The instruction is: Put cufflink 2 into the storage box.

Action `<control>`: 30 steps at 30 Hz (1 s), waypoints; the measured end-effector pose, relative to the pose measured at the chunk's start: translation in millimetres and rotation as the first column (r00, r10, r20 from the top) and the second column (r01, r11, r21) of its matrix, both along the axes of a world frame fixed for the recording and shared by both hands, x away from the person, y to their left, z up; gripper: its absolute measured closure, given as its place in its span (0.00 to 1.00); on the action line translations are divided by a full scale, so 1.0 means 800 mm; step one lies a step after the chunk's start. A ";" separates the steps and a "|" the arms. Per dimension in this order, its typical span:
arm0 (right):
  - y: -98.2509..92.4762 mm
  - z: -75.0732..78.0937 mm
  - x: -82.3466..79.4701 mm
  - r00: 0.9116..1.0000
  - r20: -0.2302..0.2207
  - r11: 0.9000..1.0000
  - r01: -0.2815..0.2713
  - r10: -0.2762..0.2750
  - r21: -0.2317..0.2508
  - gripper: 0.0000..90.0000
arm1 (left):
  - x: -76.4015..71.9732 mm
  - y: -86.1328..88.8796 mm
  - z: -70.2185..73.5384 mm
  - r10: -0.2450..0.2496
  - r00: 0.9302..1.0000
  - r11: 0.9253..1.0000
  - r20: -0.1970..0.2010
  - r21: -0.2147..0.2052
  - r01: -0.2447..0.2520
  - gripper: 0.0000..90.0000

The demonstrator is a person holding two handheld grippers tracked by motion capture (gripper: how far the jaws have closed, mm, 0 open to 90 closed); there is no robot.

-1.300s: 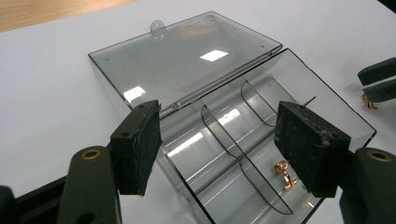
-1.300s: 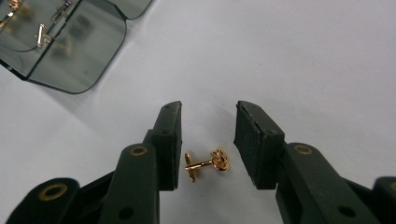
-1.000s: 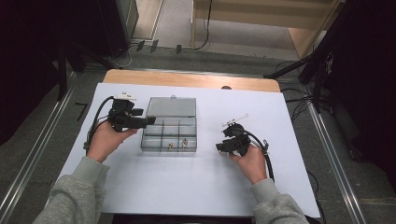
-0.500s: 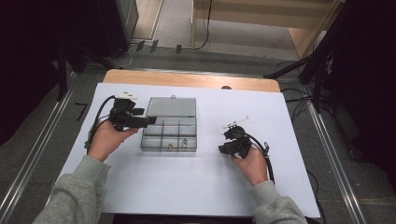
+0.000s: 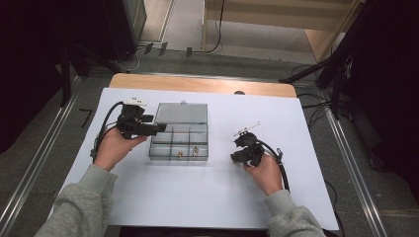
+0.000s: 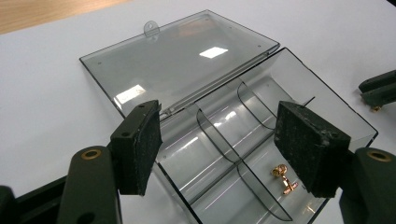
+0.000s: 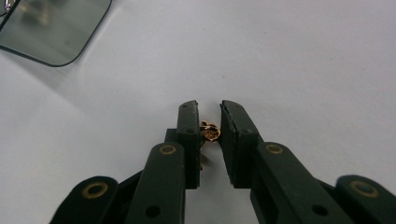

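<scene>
A clear smoky plastic box (image 5: 180,143) lies open on the white table (image 5: 222,197), its lid (image 5: 182,112) folded back flat. Two small gold pieces (image 6: 285,179) rest in a front compartment. My left gripper (image 5: 157,129) stands open, its jaws wide astride the box's left end (image 6: 219,140); I cannot tell whether a pad touches it. To the right of the box, my right gripper (image 5: 236,158) points down at the table. Its jaws have just been closing around a small gold piece (image 7: 210,131), which touches one pad with a sliver of gap at the other.
A wooden strip (image 5: 197,84) edges the table's far side. Cables (image 5: 281,168) trail from both grippers. Dark equipment and floor rails flank the table. A corner of the box (image 7: 51,28) lies ahead and to the left in the right gripper view.
The right gripper's jaws look narrower than before. Both hands and the box keep their places.
</scene>
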State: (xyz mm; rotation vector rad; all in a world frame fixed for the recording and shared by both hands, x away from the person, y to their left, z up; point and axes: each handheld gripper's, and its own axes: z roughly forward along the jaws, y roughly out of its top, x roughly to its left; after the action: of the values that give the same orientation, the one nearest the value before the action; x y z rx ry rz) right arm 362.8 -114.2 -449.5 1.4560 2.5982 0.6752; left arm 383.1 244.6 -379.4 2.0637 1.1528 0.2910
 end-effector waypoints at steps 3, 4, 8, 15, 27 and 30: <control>0.000 0.002 0.000 1.000 0.005 1.000 -0.005 0.005 0.007 0.88 | 0.000 0.000 0.000 0.002 1.000 1.000 0.004 -0.008 -0.002 0.36; 0.000 0.004 0.000 1.000 0.005 1.000 -0.004 0.004 0.009 0.88 | 0.000 0.001 0.001 0.003 1.000 1.000 0.004 -0.005 -0.003 0.36; -0.002 0.008 0.003 1.000 0.016 1.000 -0.005 0.005 0.025 0.89 | 0.000 0.001 0.001 0.004 1.000 1.000 0.007 0.000 -0.004 0.36; 0.003 0.013 0.008 1.000 0.014 0.999 -0.018 0.017 0.047 0.89 | 0.000 0.003 0.000 0.004 1.000 1.000 0.009 -0.001 -0.004 0.36; 0.005 0.027 0.011 0.999 0.020 0.993 -0.044 0.042 0.108 0.89 | 0.001 0.006 -0.003 0.002 1.000 1.000 0.004 -0.006 -0.002 0.36; 0.008 0.032 0.012 0.999 0.023 0.992 -0.046 0.043 0.121 0.89 | 0.001 0.007 -0.002 0.003 1.000 1.000 0.003 -0.007 -0.003 0.36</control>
State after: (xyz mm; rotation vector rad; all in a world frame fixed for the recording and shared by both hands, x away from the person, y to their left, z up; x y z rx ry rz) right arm 372.2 -107.9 -424.2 1.4177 2.6233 0.8626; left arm 384.3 250.1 -381.4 2.0552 1.1537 0.2912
